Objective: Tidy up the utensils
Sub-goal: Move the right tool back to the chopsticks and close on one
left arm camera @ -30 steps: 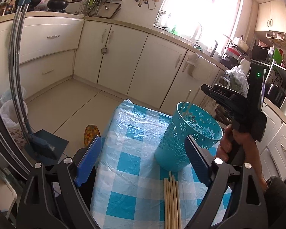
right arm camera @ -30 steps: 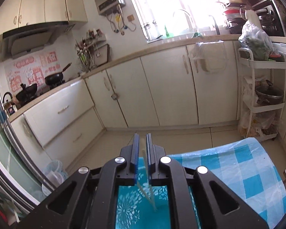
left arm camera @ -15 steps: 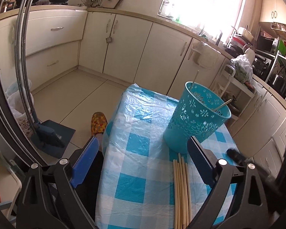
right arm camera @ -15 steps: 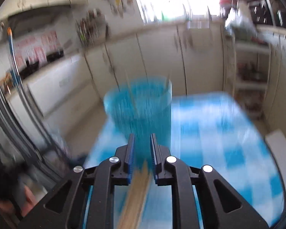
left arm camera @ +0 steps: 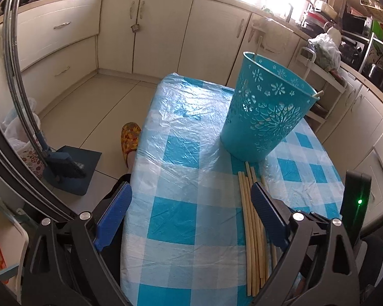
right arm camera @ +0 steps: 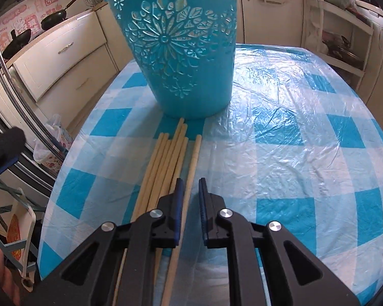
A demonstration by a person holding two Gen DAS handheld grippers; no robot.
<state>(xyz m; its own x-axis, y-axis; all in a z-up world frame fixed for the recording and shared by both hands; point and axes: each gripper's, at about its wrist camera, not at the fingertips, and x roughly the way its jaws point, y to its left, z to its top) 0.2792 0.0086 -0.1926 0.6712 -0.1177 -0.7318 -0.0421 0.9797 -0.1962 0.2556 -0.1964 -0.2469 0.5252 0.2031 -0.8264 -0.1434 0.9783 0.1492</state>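
A teal cut-out plastic basket [left arm camera: 265, 112] stands upright on the blue-checked table [left arm camera: 186, 153], with chopstick ends showing at its rim [left arm camera: 318, 93]. Several wooden chopsticks [left arm camera: 251, 232] lie in a bundle in front of it. In the right wrist view the basket [right arm camera: 178, 51] is straight ahead and the chopsticks [right arm camera: 166, 158] run toward me. My right gripper [right arm camera: 190, 186] is low over them, jaws a narrow gap apart, with one chopstick [right arm camera: 192, 163] lying between the fingertips and not gripped. My left gripper [left arm camera: 191, 199] is wide open and empty above the table.
The table is covered in crinkled clear plastic [right arm camera: 280, 81]. Cream kitchen cabinets [left arm camera: 166, 30] line the far walls. A white rack [right arm camera: 339, 35] stands beyond the table's far right. A dustpan and broom [left arm camera: 63, 168] and a slipper [left arm camera: 130, 140] are on the floor at left.
My right gripper let go of chopsticks over the basket, then swung down and back to the chopsticks on the table. The left gripper tilted down toward the table.
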